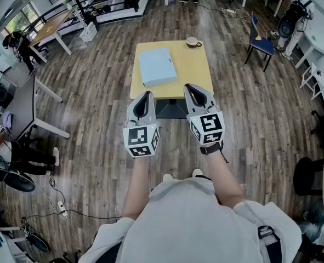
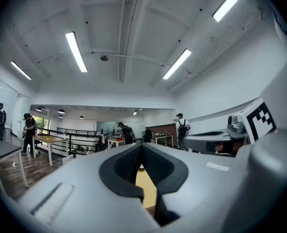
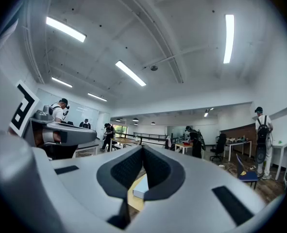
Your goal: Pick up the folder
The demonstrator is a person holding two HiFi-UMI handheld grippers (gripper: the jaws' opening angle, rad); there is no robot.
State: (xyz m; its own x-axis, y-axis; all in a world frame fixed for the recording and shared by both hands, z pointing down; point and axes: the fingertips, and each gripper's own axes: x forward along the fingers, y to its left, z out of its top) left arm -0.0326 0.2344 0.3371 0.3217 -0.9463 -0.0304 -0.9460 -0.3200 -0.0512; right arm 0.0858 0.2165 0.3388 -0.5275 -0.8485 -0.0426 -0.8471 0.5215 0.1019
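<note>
Left hand-held gripper (image 1: 146, 94): jaws pressed together with nothing between them, held level in the air, short of the worktop's near edge and well apart from the folder. Its own view (image 2: 141, 146) shows only a strip of yellow top past the closed tips.

Folder (image 1: 157, 66): pale blue, lying flat on the left half of the worktop, long side running away from the person. Its near short edge is close to the front rim.

Folder, handling: it looks light and fairly stiff, a flat slab with some thickness. The cover seems smooth, so it may slide under a push rather than lift.

Folder, where to hold: probably the near short edge or a near corner, one jaw on top and one beneath. It lies flush, so the lower jaw has no gap to enter. Drawing it over the front rim first would likely help.

Worktop (image 1: 197, 70): yellow, square, bare on the right half apart from the cup.

Right hand-held gripper (image 1: 191, 87): jaws also closed on nothing, level, just short of the front rim. Its own view (image 3: 142, 148) shows the folder's (image 3: 140, 190) pale edge below the tips.

Cup (image 1: 193, 41): at the far right corner, well clear of the folder.

Next move, judged: both sets of jaws would need to open before any grasp.
</note>
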